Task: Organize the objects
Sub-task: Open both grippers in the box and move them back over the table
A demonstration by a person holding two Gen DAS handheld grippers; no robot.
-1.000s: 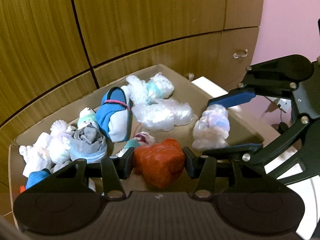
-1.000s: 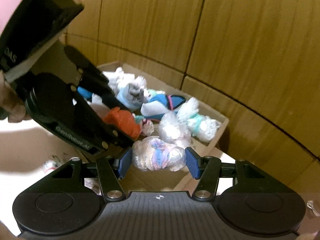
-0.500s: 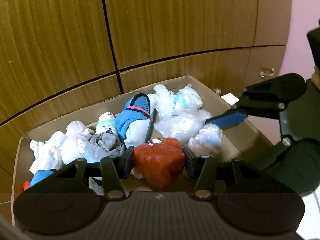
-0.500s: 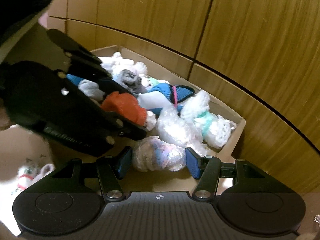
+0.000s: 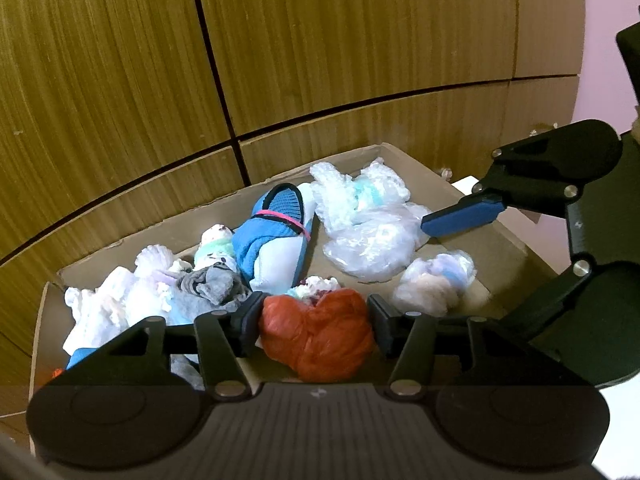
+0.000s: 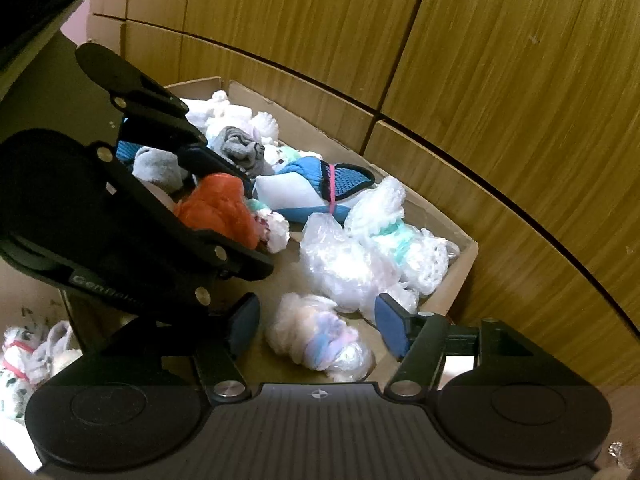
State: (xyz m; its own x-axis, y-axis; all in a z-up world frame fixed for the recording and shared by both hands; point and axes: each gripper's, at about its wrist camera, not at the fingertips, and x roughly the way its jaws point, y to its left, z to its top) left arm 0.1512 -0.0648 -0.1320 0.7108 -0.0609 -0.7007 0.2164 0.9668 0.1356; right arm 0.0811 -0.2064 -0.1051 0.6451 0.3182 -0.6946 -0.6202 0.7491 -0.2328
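A cardboard box (image 5: 404,160) of bundles sits against wood-panelled wall (image 5: 360,40).

Wood-panelled wall (image 5: 320,60), pink wall (image 5: 600,40)

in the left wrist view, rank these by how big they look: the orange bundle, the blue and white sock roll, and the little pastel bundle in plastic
1. Orange bundle, though it sits nearest the camera, between the left gripper's fingers, which inflates it.
2. Blue and white sock roll, close to the orange one; their order is unsure.
3. Pastel bundle in plastic, clearly smallest.
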